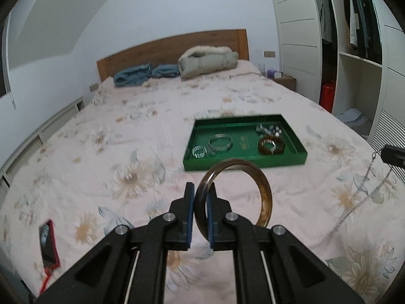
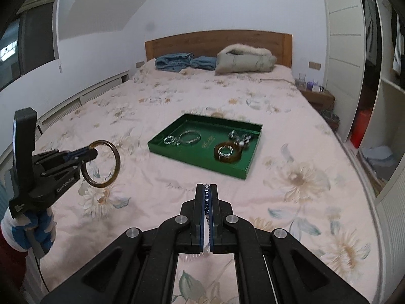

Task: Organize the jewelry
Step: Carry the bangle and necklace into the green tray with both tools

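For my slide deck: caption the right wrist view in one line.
Right gripper pinches a chain while left gripper holds an amber bangle above the bed, short of the green tray.

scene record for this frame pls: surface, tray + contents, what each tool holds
surface: bed with pink floral cover
tray: shallow green rectangular tray lying on the cover
tray contents: thick brown bangle ringing a silver ring; thin silver bangle; small silver ring; cluster of small silver pieces
left tool: shut on thin amber-brown bangle, held above the cover
right tool: shut on fine silver chain, which hangs down
other: red phone on cover
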A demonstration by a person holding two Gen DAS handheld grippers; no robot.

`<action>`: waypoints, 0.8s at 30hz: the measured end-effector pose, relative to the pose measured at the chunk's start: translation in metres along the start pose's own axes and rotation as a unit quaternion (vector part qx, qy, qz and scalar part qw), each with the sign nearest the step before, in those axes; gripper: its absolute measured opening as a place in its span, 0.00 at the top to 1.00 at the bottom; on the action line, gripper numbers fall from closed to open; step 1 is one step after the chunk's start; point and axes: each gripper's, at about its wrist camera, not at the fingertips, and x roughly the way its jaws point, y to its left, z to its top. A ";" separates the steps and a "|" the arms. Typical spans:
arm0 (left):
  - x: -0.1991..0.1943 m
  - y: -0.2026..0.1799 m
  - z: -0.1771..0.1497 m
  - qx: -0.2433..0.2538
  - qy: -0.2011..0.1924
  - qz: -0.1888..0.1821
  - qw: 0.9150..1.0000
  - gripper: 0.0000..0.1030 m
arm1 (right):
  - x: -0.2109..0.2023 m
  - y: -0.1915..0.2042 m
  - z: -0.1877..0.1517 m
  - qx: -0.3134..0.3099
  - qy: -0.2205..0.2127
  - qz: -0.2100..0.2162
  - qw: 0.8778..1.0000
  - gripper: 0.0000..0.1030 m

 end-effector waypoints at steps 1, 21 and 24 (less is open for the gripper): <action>-0.001 0.001 0.006 0.002 -0.006 0.002 1.000 0.92 | -0.001 -0.001 0.005 -0.002 -0.003 0.000 1.000 0.98; 0.132 0.001 0.112 0.010 -0.031 0.052 0.998 0.92 | 0.150 -0.031 0.175 0.021 -0.025 -0.014 0.999 0.98; 0.172 -0.001 0.117 0.009 -0.017 0.061 0.998 0.92 | 0.188 -0.033 0.186 0.028 -0.023 -0.010 0.999 0.98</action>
